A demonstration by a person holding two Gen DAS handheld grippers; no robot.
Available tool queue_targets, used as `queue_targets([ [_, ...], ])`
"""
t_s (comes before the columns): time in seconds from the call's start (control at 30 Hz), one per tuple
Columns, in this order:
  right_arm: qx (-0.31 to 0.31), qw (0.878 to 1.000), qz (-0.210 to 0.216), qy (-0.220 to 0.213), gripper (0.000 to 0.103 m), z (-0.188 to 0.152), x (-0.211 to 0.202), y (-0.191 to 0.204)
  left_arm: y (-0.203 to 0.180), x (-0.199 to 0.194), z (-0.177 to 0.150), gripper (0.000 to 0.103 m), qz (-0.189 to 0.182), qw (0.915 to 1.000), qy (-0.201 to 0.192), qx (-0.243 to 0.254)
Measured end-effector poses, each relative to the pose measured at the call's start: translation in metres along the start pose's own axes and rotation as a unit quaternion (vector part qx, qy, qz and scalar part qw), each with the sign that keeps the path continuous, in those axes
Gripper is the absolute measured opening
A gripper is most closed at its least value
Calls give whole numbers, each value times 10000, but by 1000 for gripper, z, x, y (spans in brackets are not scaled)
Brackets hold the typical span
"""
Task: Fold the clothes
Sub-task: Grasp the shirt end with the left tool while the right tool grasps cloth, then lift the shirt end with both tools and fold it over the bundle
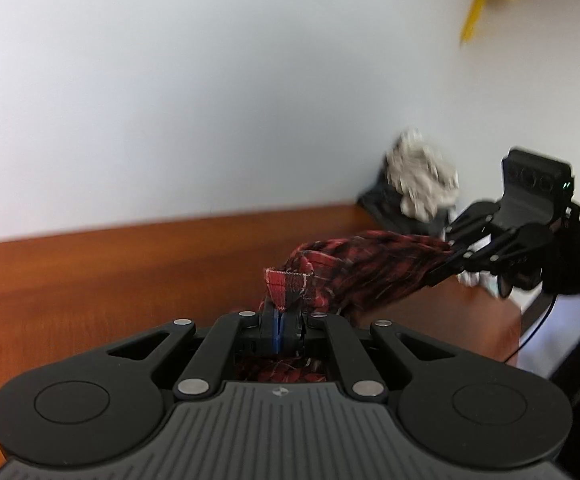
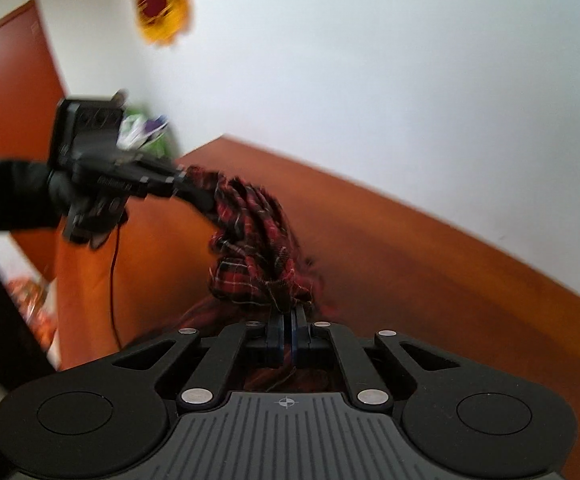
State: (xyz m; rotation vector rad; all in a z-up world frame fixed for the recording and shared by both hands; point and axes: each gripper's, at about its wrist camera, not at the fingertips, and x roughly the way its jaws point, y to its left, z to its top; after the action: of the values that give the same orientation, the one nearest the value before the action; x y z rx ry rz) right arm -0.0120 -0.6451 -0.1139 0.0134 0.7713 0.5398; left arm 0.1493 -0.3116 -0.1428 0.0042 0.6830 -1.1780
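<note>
Both clamped on red plaid garment (image 1: 370,268): left hand-held gripper (image 1: 281,320) and right hand-held gripper (image 2: 289,316) hold it bunched above the wooden worktop (image 1: 110,272). Judgement: spread grips apart, tension evenly before laying flat.

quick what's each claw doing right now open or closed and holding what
Left claw: closed on the red plaid garment.
Right claw: closed on the same garment's other end.

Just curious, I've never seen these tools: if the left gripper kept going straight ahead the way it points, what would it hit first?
The left gripper is shut on the plaid cloth, so the cloth is already against it. Beyond that, probably the white wall behind the table, though depth is hard to judge.
</note>
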Motion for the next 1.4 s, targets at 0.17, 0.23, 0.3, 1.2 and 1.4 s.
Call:
queue_targets([
  [0.17,-436,9984,3,352,6,-45,10,46,-5,-8,-54,5,271,9983,513,28],
  [0.23,-528,9975,-89,468,6,-59,24,52,-5,-2,-72,5,380,9971,664,57],
  [0.3,-619,9962,-180,585,6,-73,39,58,-3,5,-87,5,473,9959,769,59],
  [1.2,187,9875,-1515,405,38,-82,53,110,7,-14,-93,47,965,9928,347,-618],
  [1.4,-233,9745,-2103,748,37,-89,87,121,6,13,-99,47,1051,9909,773,-342],
])
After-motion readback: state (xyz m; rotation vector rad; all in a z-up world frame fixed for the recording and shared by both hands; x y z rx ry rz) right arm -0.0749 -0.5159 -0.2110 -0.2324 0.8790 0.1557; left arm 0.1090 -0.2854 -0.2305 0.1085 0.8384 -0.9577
